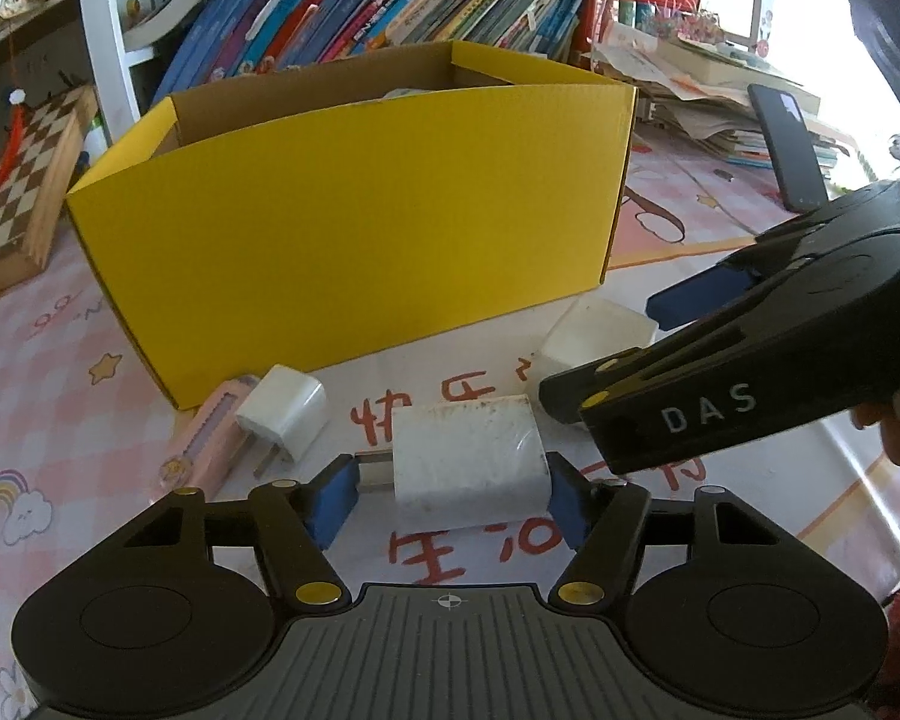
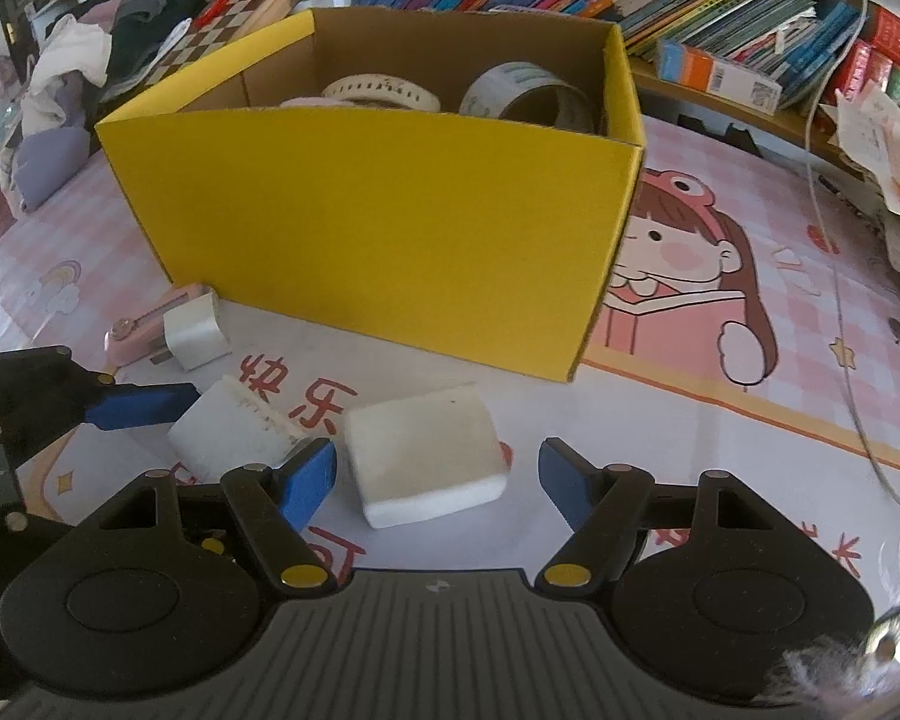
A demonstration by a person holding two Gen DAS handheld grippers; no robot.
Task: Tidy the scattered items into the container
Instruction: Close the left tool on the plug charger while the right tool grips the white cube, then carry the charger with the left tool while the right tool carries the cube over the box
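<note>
A yellow cardboard box (image 1: 354,228) (image 2: 378,228) stands open on the pink patterned mat, with tape rolls (image 2: 528,90) inside. In front of it my left gripper (image 1: 450,501) is shut on a white charger (image 1: 468,462) (image 2: 234,438). One pad touches the charger's metal prongs and the other its far side. Just to the right lies a white block (image 2: 426,462) (image 1: 600,324). My right gripper (image 2: 438,483) (image 1: 597,348) stands open around it with gaps on both sides. A small white plug (image 1: 282,414) (image 2: 192,333) leans on a pink cutter (image 1: 210,450) (image 2: 150,330) by the box's left corner.
Shelves of books (image 1: 390,6) run behind the box. A chessboard (image 1: 24,180) sits at the left and a dark phone (image 1: 792,144) leans on stacked papers at the right. A white cable (image 2: 840,300) hangs over the mat's right side. Clothes (image 2: 90,60) are piled at the far left.
</note>
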